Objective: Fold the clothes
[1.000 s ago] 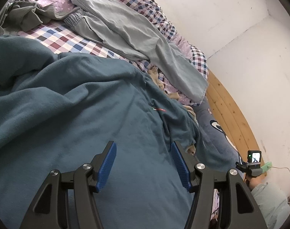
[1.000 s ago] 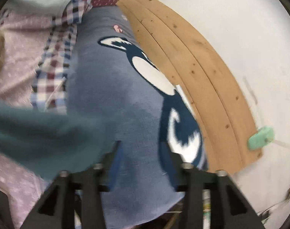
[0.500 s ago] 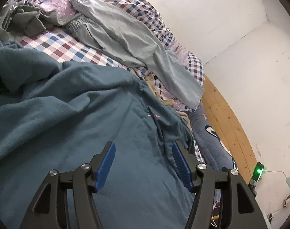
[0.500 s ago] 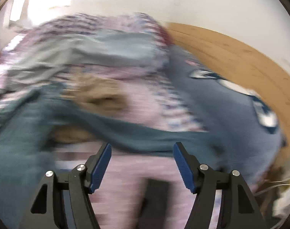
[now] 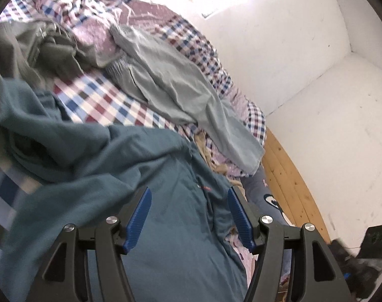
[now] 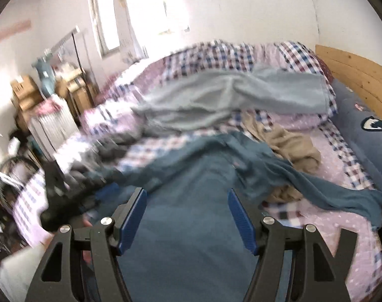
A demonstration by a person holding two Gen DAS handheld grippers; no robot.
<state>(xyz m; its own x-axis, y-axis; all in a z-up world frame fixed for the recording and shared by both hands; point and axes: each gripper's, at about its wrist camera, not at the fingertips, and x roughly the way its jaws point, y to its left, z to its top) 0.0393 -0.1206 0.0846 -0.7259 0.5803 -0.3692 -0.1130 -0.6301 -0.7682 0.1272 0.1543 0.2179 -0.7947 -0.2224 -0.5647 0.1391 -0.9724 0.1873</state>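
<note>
Both tongs hung released above the teal garment [image 5: 145, 176], gripping nothing; my left tongs [image 5: 188, 216] showed blue pads spread wide over its rumpled body, my right tongs [image 6: 187, 216] likewise over its flatter middle; the garment lay spread across the checked bed [image 5: 110, 100], one sleeve [image 6: 337, 191] trailing toward the wooden headboard [image 6: 359, 75]; grey trousers [image 5: 181, 85] lay beyond it, a tan cloth [image 6: 291, 146] beside the sleeve.
</note>
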